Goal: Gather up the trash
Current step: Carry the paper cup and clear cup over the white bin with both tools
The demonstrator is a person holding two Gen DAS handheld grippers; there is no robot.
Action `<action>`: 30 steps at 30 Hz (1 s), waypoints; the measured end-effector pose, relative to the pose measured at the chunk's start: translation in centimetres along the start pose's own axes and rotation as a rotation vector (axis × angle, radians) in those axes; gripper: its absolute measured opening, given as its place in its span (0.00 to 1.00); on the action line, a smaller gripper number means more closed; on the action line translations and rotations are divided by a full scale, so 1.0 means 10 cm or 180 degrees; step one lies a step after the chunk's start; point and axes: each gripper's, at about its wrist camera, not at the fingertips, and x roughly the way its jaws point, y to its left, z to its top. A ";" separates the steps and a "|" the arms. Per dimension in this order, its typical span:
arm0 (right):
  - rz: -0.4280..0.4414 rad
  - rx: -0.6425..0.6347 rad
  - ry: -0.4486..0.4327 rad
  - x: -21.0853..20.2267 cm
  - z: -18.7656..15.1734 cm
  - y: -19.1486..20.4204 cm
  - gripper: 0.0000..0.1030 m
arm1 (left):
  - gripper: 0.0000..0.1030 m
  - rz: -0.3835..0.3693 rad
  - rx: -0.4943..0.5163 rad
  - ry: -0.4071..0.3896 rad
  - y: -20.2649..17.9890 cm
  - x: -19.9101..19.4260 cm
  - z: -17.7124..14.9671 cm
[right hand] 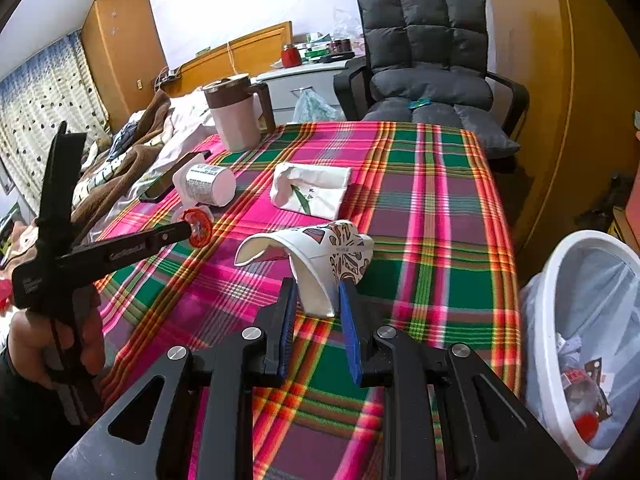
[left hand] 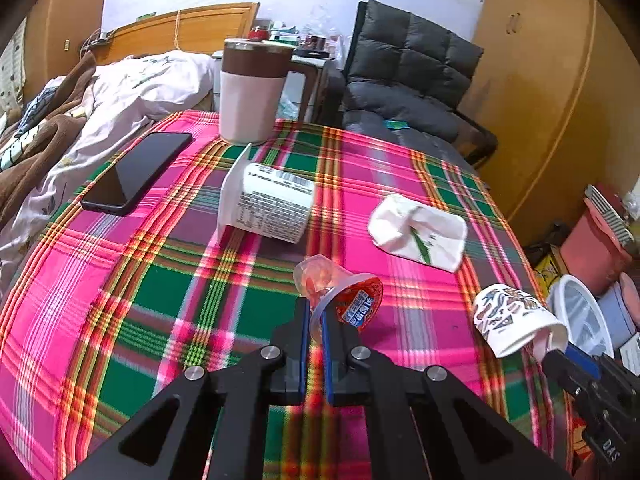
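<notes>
The left tool [left hand: 315,320] pinches the jelly cup [left hand: 344,296] only by its thin rim; the right tool [right hand: 318,300] squeezes a crushed paper cup [right hand: 320,260]. Both hang above the desk [right hand: 440,200]. Either could slip free short of the bin [right hand: 580,320].

"DAS" on right tool [left hand: 560,354] body; yogurt cup [left hand: 266,204] label and jelly cup [left hand: 340,296] lid print illegible.

Plaid tablecloth [left hand: 120,320] covers the table. Black phone [left hand: 136,172] lies at 10 o'clock; pink-and-brown jug [left hand: 252,92] stands at 12 o'clock; grey cushioned chair [left hand: 408,76] beyond, at 1 o'clock.
</notes>
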 end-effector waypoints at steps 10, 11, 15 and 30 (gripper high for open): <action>-0.0060 0.0064 -0.0109 -0.25 -0.05 -0.07 0.23 | 0.05 -0.0183 0.0130 -0.0017 -0.30 -0.27 -0.14; -0.0070 0.0075 -0.0126 -0.28 -0.06 -0.09 0.23 | 0.05 -0.0198 0.0144 -0.0017 -0.33 -0.28 -0.15; -0.0107 0.0109 -0.0190 -0.38 -0.07 -0.13 0.22 | 0.05 -0.0280 0.0218 -0.0026 -0.48 -0.36 -0.18; -0.0320 0.0338 -0.0468 -0.74 -0.10 -0.50 0.22 | 0.05 -0.0683 0.0544 -0.0048 -1.21 -0.50 -0.14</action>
